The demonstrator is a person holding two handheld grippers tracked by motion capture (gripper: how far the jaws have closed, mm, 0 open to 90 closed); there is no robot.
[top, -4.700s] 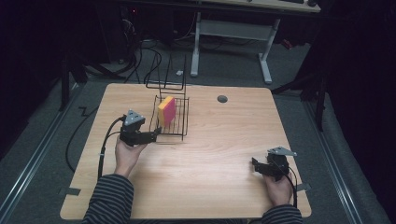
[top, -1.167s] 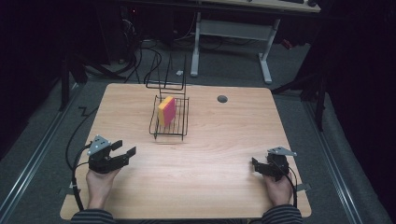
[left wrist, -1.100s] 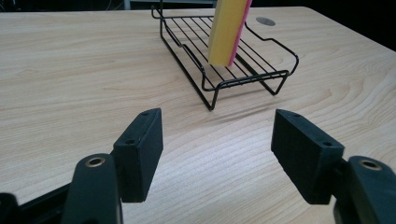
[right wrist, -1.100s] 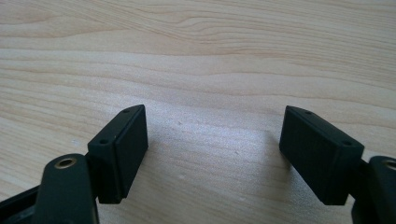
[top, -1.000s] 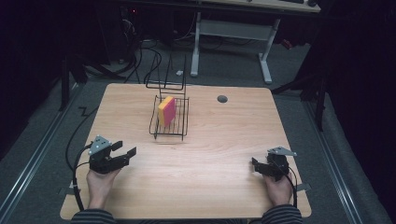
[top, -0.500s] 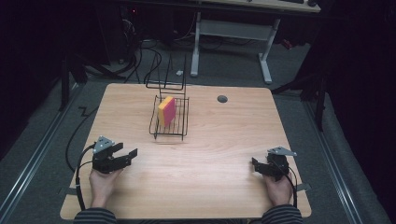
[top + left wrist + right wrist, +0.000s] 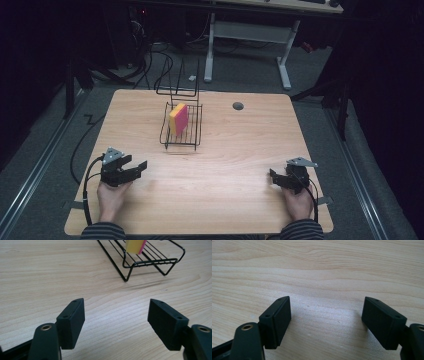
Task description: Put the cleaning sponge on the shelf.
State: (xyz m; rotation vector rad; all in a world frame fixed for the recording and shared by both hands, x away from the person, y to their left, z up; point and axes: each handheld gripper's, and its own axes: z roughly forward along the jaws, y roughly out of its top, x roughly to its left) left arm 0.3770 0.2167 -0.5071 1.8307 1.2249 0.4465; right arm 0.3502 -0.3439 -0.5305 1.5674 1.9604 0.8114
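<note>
A: Wooden surface [image 7: 220, 165]: our sponge [image 7: 178, 118] stands upright in the wire rack [image 7: 192, 135], no readable label.
B: Left gripper [image 7: 136, 169] fingers just opened wider, nothing between; right gripper [image 7: 274, 177] fingers apart, empty.

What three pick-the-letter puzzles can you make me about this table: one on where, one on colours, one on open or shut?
1. Where is the sponge?
A. in the wire rack
B. flat on the table
C. in a jaw

2. Which colours has the sponge?
A. blue, white
B. yellow, pink
C. green, black

3. How is the left hand-held gripper?
A. shut on the sponge
B. open, nothing inside
C. shut on the rack

Answers: 1 A, it stands on edge between the wires. 2 B, one yellow side, one pink. 3 B, bare wood shows between its jaws.
</note>
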